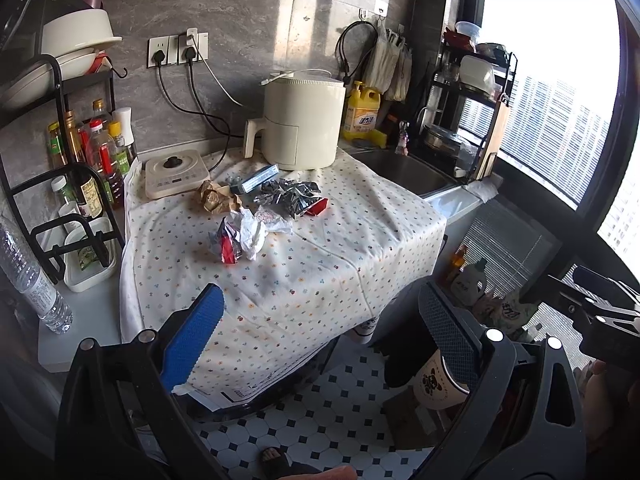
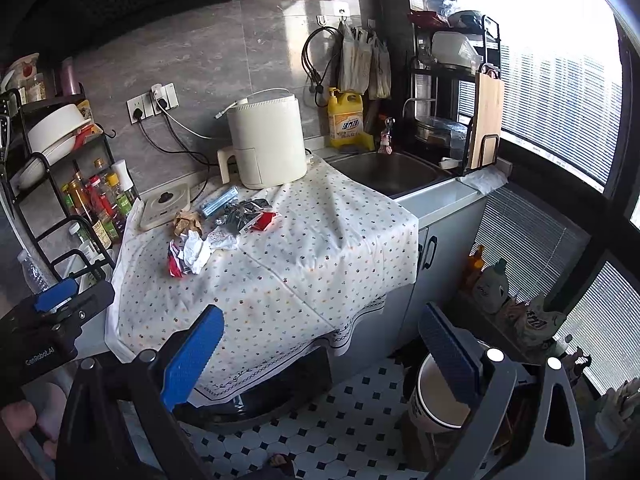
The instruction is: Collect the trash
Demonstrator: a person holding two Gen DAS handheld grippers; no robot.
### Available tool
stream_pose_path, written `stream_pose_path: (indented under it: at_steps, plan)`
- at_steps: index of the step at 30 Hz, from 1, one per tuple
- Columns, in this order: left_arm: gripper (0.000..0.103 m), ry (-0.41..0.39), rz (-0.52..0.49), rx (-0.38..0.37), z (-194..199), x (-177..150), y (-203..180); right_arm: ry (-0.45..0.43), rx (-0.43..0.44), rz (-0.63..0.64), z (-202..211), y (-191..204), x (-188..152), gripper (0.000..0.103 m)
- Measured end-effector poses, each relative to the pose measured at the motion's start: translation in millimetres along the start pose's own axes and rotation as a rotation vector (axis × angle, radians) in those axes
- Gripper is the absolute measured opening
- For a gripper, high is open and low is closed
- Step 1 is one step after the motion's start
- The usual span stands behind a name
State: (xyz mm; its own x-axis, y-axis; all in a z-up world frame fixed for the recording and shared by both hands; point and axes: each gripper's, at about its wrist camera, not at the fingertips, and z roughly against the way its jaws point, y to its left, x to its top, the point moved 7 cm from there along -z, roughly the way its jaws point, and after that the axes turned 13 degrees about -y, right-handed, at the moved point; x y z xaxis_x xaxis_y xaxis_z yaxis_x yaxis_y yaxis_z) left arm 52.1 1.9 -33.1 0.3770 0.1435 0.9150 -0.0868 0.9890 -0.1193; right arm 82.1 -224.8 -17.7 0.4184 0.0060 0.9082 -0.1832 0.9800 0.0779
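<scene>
Left gripper point(image 1: 320, 344) and right gripper point(image 2: 320, 352), both spread apart and empty, hover short of the crumpled wrappers point(image 1: 240, 236) on the tabletop point(image 1: 320, 264).

- Tablecloth point(image 1: 304, 264): cream with small multicoloured dots.
- Floor point(image 1: 320, 412): white tiles, black diamond insets.
- Air fryer point(image 1: 304, 120): cream.
- Detergent bottle point(image 1: 362, 114): yellow.
- Gripper pads point(image 2: 192, 356): blue.
- Backsplash point(image 1: 248, 20): grey marbled.

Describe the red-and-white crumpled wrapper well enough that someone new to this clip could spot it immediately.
Find the spotted tablecloth draped over the counter in front of the cream air fryer. A cluster of trash sits on it; the red-and-white crumpled wrapper is the piece nearest the camera. Its neighbours are a brown paper ball, a blue box and a dark foil bag.
</scene>
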Motion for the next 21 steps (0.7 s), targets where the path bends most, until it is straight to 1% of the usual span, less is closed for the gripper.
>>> stream_pose_path:
  at_steps: [8,21]
  plan:
    - [0.097,0.011,-0.003,0.005,1.4,-4.6,-0.5,-0.004,0.000,0.008,1.8,-0.6,-3.9,0.095]
    - [0.097,0.009,-0.014,0.001,-0.1,2.7,-1.3,-0.006,0.005,-0.003,0.7,0.8,-3.0,0.095]
